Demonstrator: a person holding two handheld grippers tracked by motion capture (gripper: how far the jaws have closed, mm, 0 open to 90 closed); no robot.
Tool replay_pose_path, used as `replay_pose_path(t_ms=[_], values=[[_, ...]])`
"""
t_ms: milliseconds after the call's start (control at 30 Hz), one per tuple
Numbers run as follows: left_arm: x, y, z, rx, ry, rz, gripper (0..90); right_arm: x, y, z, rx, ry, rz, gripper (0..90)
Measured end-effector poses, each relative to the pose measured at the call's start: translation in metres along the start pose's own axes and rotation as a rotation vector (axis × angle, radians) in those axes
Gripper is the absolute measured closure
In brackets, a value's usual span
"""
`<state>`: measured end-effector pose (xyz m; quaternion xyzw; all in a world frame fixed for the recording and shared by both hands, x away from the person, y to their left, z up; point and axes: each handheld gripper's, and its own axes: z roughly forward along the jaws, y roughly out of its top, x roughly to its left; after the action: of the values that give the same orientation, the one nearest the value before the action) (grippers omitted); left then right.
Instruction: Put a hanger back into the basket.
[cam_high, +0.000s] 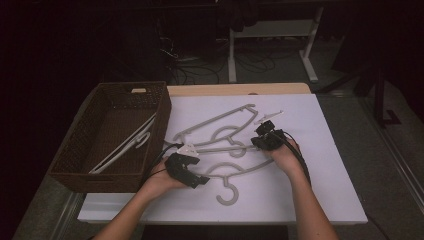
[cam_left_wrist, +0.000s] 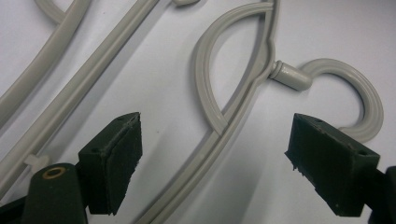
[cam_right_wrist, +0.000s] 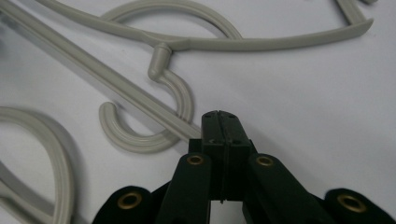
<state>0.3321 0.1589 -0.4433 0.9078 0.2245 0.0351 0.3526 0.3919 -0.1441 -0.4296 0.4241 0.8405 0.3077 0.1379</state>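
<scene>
A brown basket (cam_high: 80, 150) sits at the left with a hanger (cam_high: 125, 145) inside; the left gripper (cam_high: 199, 181) has its jaws wide apart over the near grey hanger (cam_high: 235, 172) on the white table (cam_high: 320, 180); the right gripper (cam_high: 261, 131) is closed tight, holding nothing

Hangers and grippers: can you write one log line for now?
left gripper: open over near hanger | right gripper: shut, empty | basket: one hanger inside

Both forearms came up from the bottom edge of the high view. The left gripper (cam_high: 192, 172) sat just left of centre, tipped low, jaws spread wide. The right gripper (cam_high: 265, 135) sat right of centre, jaws pressed flat together, pads meeting.
</scene>
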Motion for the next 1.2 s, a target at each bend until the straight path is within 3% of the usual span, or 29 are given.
replay_pose_path(t_ms=[300,533,1067,1200], values=[[-0.001,0.0,0.002,0.023,0.012,0.021,18.5,-0.003,-0.002,0.01,0.04,-0.009,0.007,89.3],[-0.003,-0.001,0.005,0.05,0.011,0.065,24.3,-0.003,-0.001,0.012,0.052,-0.01,0.011,89.5],[-0.004,0.004,0.01,0.081,0.027,0.19,65.7,-0.003,0.0,0.015,0.073,0.005,0.018,89.8],[-0.005,0.005,0.011,0.082,0.025,0.212,68.0,-0.003,0.001,0.015,0.074,0.005,0.017,89.8]])
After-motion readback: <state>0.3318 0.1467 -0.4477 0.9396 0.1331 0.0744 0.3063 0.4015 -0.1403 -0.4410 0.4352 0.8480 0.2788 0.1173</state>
